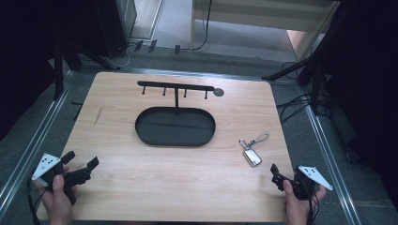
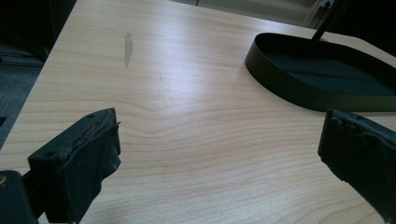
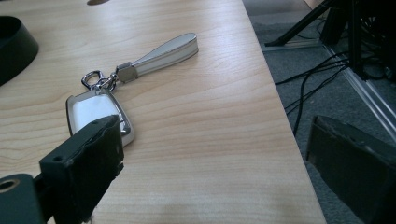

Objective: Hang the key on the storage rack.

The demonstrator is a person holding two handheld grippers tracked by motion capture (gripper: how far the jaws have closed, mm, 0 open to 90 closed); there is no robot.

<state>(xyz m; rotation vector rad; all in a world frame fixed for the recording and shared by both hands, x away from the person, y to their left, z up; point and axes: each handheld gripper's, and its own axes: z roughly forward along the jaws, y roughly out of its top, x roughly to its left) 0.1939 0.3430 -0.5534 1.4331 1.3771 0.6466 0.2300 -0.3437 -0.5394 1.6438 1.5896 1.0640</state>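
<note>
Two claws wide apart, left claw over bare table, right claw near key fob by the table's right edge.

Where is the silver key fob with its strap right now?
High view: the silver key fob lies flat on the wooden table, right side, between the black oval tray and the right gripper.

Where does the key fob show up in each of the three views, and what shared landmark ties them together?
High view: the key fob lies right of centre on the table, ahead of the right gripper.
Left gripper view: not in it.
Right gripper view: key fob at left of centre, its lower corner behind the left-hand jaw.
Shared landmark: the black oval tray.
</note>
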